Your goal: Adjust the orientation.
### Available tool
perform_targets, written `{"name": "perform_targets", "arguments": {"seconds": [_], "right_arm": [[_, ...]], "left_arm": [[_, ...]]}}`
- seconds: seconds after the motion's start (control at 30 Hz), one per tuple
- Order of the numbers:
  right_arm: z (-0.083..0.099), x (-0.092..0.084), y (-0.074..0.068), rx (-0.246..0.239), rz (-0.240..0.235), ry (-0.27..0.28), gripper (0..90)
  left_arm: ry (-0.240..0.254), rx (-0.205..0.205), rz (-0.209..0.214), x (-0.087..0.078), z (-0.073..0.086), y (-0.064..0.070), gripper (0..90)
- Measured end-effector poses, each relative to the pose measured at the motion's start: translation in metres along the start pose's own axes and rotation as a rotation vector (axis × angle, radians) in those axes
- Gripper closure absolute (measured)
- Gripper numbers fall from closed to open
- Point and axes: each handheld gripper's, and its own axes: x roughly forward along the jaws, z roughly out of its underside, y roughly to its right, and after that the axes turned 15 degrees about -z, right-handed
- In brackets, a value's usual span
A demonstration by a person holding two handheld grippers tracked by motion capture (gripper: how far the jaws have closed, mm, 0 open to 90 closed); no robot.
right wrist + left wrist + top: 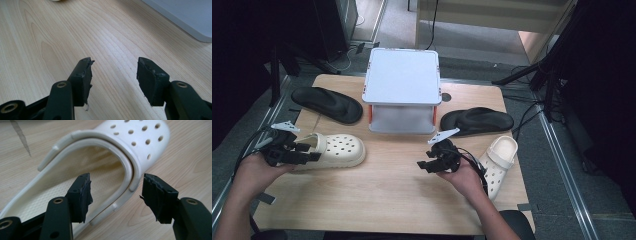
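Fingers, left gripper: spread wide, straddling the rim at the heel end of the cream clog; the left pad hangs over the footbed, the right pad over bare wood outside the wall; no pad presses on the rim
Fingers, right gripper: spread wide, nothing between them, bare wood beneath
Cream clog: lying on its sole at the left front of the table, toe towards the table's middle, heel towards the left gripper
Strap: folded forward against the perforated upper, as the left gripper view shows
High view, further: second cream clog at the right front, just beside the right gripper and the hand that bears it; black slipper at the left rear; black flip-flop at the right rear
White rack: rear middle, between the two black shoes, flat top on orange-trimmed legs
Right gripper view, further: a pale corner of the white rack at the upper right; wood grain elsewhere
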Motion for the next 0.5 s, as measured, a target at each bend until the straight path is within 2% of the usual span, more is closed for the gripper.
{"name": "perform_targets", "arguments": {"seconds": [0.13,0.2,0.23,0.3,0.43,0.5], "right_arm": [[0.000,0.001,0.000,0.001,0.000,-0.004,46.8],[0.000,0.002,-0.001,-0.001,-0.001,-0.007,46.8],[0.000,0.002,-0.001,-0.001,-0.001,-0.008,46.8],[0.000,0.002,-0.001,-0.003,-0.002,-0.008,46.8],[0.000,0.002,0.000,-0.002,-0.001,-0.008,46.9],[0.000,0.002,0.000,-0.003,-0.002,-0.009,46.9]], "left_arm": [[-0.013,0.011,0.023,0.012,-0.002,0.004,42.7],[-0.019,0.031,0.037,0.019,-0.002,0.006,45.5],[-0.023,0.048,0.050,0.020,-0.003,0.007,47.2],[-0.001,0.059,0.061,0.019,-0.004,0.008,54.6],[-0.005,0.083,0.068,0.019,-0.005,0.009,60.8],[-0.004,0.087,0.090,0.018,-0.005,0.009,65.1]]}}
